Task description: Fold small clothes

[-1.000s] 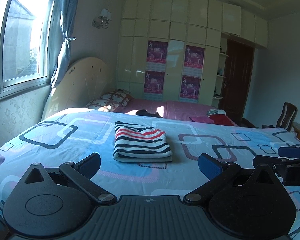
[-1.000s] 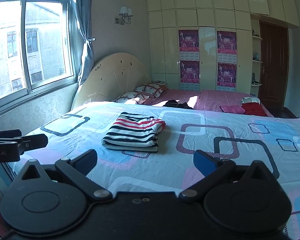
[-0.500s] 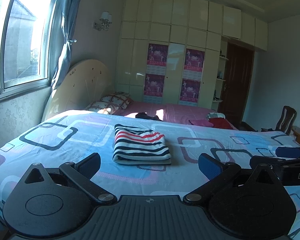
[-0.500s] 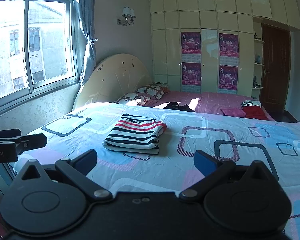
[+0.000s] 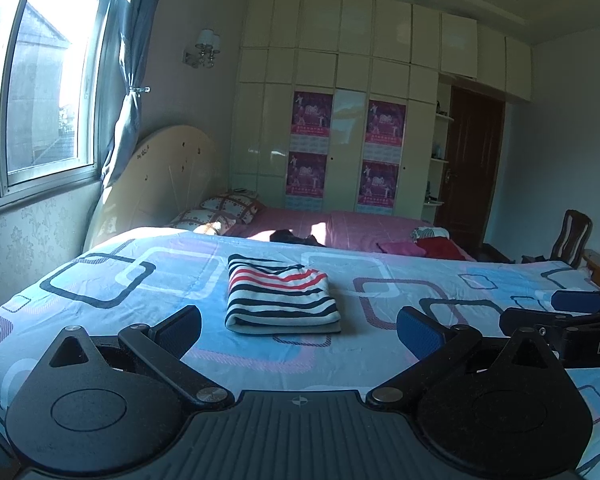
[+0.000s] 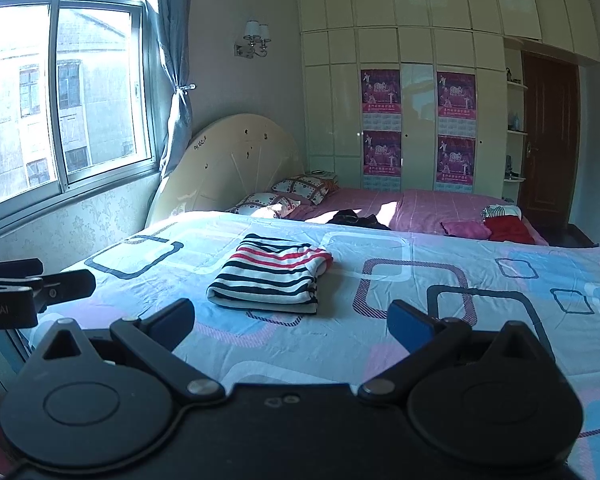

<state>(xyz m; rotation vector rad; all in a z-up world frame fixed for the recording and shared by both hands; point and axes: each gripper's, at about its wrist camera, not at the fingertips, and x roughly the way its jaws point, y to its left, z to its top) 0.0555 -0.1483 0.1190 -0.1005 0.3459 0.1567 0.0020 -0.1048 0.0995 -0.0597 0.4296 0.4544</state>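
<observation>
While the folded red, white and navy striped shirt (image 5: 281,295) lies on the patterned blue bedspread (image 5: 380,356), both grippers hover near. Left gripper (image 5: 299,326) jaws wide open, empty; right gripper (image 6: 291,318) likewise.

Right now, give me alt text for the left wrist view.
A folded striped shirt lies on the patterned bedspread, untouched, beyond the open left tongs. The right tongs reach in from the right edge.
</observation>
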